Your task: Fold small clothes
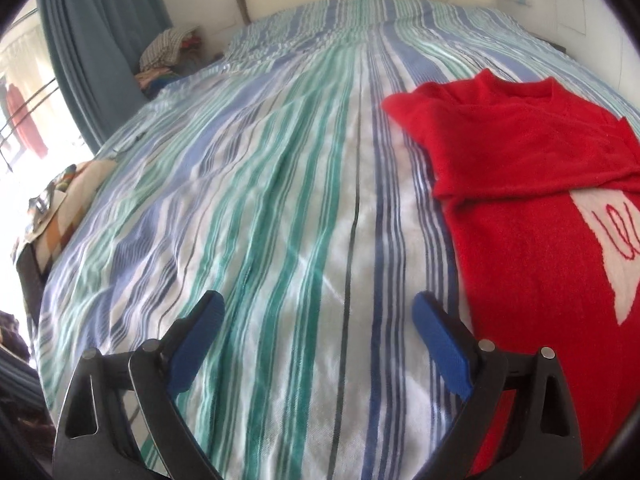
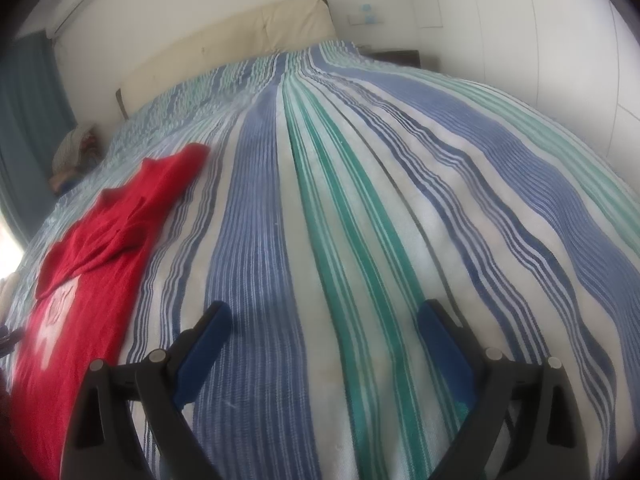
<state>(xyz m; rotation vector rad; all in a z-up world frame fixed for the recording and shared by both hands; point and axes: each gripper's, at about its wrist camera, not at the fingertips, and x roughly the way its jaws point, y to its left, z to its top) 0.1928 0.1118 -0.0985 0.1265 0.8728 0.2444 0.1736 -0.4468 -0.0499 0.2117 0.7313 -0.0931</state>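
A red knitted sweater (image 1: 520, 184) with a white motif lies flat on the striped bedspread (image 1: 280, 200), at the right of the left wrist view, with one sleeve folded across its chest. My left gripper (image 1: 318, 308) hangs open over bare bedspread just left of the sweater's edge, with nothing between its blue pads (image 1: 440, 340). In the right wrist view the same sweater (image 2: 92, 248) lies at the left. Over the stripes to its right, my right gripper (image 2: 324, 316) stands open and empty.
A cream headboard (image 2: 224, 36) stands at the far end of the bed. Blue curtains (image 1: 92, 48) and a pile of clothes (image 1: 168, 52) are at the bed's left side, with a patterned cushion (image 1: 60, 208) nearer. White wardrobe doors (image 2: 540, 32) line the right wall.
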